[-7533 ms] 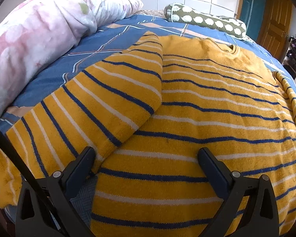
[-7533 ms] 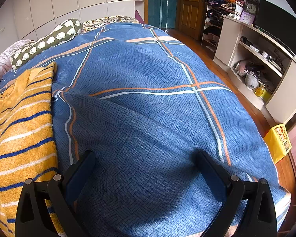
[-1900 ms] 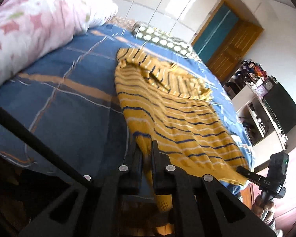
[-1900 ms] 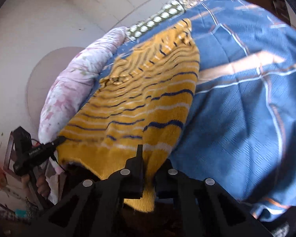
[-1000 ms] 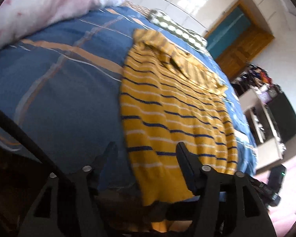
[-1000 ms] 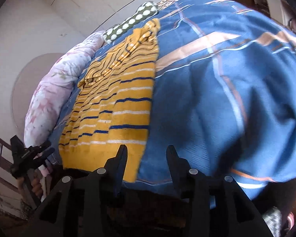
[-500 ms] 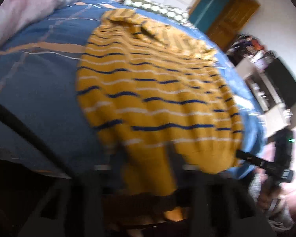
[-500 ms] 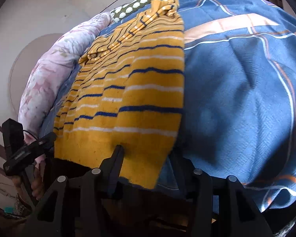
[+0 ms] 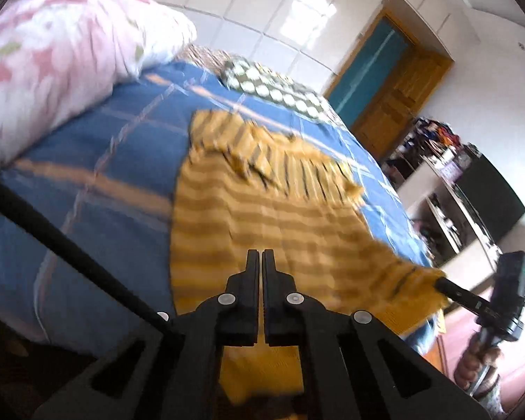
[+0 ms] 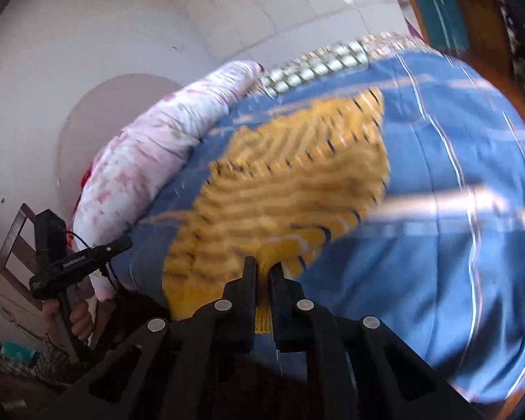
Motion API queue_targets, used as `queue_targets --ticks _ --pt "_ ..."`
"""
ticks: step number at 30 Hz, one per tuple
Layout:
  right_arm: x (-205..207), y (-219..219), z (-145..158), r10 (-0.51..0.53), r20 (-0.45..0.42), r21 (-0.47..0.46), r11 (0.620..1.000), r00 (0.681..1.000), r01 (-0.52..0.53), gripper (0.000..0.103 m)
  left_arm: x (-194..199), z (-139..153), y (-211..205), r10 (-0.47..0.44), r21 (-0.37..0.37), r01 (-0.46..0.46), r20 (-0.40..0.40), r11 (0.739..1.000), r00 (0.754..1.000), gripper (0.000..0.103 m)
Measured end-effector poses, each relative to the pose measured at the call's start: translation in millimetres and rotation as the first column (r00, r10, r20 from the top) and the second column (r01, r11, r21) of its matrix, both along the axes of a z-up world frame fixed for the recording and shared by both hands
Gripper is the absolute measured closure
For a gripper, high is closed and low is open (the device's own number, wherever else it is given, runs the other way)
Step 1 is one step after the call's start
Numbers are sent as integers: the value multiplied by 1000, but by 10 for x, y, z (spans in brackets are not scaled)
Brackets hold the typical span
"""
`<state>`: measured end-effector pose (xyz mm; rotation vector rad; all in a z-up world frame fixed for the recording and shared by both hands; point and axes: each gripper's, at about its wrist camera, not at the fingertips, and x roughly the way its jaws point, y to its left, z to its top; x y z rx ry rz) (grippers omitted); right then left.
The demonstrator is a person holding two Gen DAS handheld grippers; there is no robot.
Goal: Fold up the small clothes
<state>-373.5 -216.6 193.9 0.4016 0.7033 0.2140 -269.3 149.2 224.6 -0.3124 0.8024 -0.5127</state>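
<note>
A yellow sweater with blue and white stripes lies flat on the blue bed, its sleeves folded across the far end. My right gripper is shut on the near hem, and yellow knit bulges between its fingers. In the left wrist view that gripper holds the hem's right corner up off the bed. My left gripper is shut, tips pressed together with no cloth showing between them. The hem passes under it. From the right wrist view the left gripper stands just clear of the sweater.
A pink flowered duvet is piled along the bed's left side. A green spotted pillow lies at the far end. A wooden door and shelves with a TV stand to the right. A chair is beyond the bed's left corner.
Both grippers went from open to shut and rose. The right one now pinches the hem and has lifted its corner. Both views are blurred by the motion.
</note>
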Motion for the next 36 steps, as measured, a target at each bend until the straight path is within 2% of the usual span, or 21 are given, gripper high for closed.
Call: queue_targets --ticks 3,6,9,11,12,13,17,19,23,28,32,36 --pt "286 -25 127 -1 30 -41 999 1000 2 96 369 77 -57 35 14 -35 3 999 999 103" --pt "639 -68 227 -4 47 -34 999 999 6 96 733 111 -136 47 14 -46 -22 999 999 103" --pt "932 -116 263 -23 57 -22 999 998 24 96 747 115 -197 -3 -29 2 -33 1000 999 101" --pt "1008 -153 232 -25 52 -7 1000 998 26 96 642 78 -230 -23 -31 22 -24 999 999 81" --pt "1038 -164 212 -23 48 1 1000 999 23 96 557 50 -238 -46 -36 45 -24 998 999 56" --pt "1051 -160 188 -20 45 8 1000 999 20 96 432 14 -241 -58 -40 57 -19 998 998 39" --pt "1041 -136 151 -7 49 0 1000 999 7 96 5 -143 -127 -105 -56 103 -30 993 994 33" --pt "1006 -136 169 -7 58 -3 1000 998 7 96 -153 -265 -46 -108 -88 103 -58 991 992 23" --pt "907 -122 219 -12 78 -15 1000 997 13 96 -279 -574 -14 -155 -154 132 -144 979 977 19" --pt "779 -81 260 -11 82 -37 999 997 15 96 -277 -923 -75 -214 -306 132 -252 943 944 18" --pt "676 -48 293 -10 88 -45 999 996 14 96 -342 -1017 -132 -244 -347 144 -263 927 933 17" --pt "634 -17 289 2 93 -45 999 996 2 96 -231 -1066 -239 -257 -382 146 -257 913 932 10"
